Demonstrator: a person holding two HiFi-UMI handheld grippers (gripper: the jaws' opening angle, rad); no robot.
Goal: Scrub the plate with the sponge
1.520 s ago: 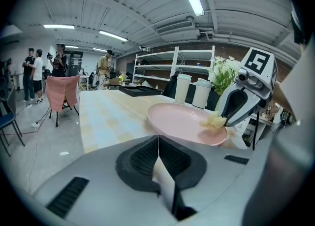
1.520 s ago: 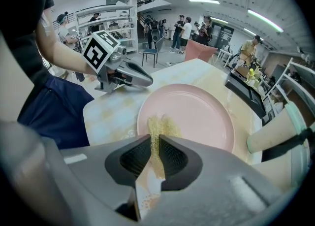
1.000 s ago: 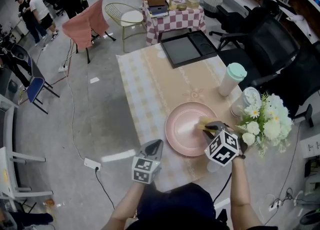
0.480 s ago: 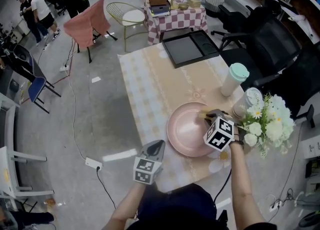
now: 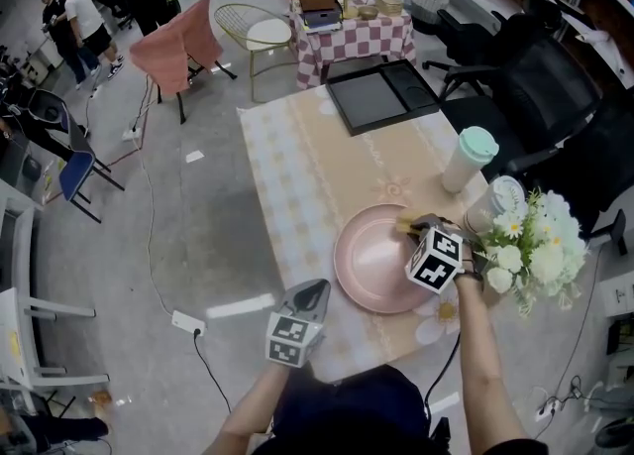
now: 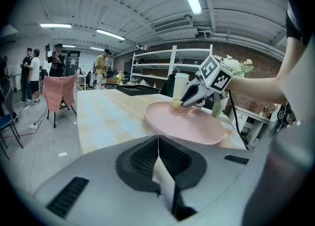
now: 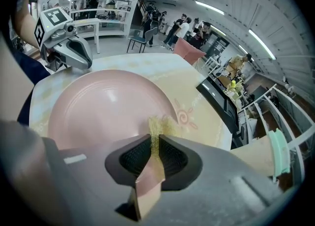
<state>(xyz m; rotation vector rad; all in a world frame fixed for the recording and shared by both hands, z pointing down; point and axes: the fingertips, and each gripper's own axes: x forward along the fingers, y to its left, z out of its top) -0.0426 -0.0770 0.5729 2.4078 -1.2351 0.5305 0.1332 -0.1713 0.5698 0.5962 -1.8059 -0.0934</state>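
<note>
Plate (image 5: 367, 265), head view: flat beneath the right gripper (image 5: 414, 227), well ahead of the left gripper (image 5: 309, 291). Probably stiff, slick and breakable; best left lying and pressed on gently. Left gripper view: jaws together on nothing, short of the near rim. Right gripper view: clamped on the sponge (image 7: 158, 123), seemingly soft and light, at the tips on the plate's edge.

A round pink plate (image 5: 371, 265) lies flat on the tabletop (image 5: 302, 170) — bare, glossy. A small yellow sponge (image 7: 158, 125), pinched between the right gripper (image 7: 154, 147) jaws, seems to rest on its far rim.
</note>
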